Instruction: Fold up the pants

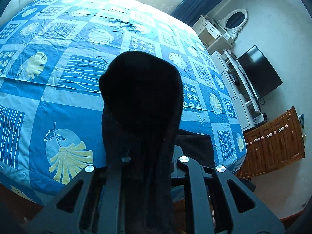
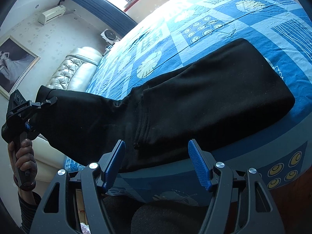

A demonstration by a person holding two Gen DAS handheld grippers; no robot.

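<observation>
The black pants point(image 2: 204, 97) lie partly on the blue patterned bed point(image 2: 234, 13), their far end flat on the cover, their near end lifted off the bed's edge. My left gripper point(image 2: 49, 100) is shut on that lifted end at the left of the right wrist view. In the left wrist view the black cloth point(image 1: 142, 89) drapes over the left gripper point(image 1: 152, 156) and hides its fingertips. My right gripper point(image 2: 157, 156) is open with blue pads point(image 2: 198, 161), empty, just short of the pants' near edge.
The bed cover point(image 1: 58, 68) spreads wide beyond the pants. A white padded headboard point(image 2: 78, 66) is at the bed's far end. A wooden cabinet point(image 1: 276, 142), TV point(image 1: 259, 72) and white dresser point(image 1: 220, 31) stand along the wall beside the bed.
</observation>
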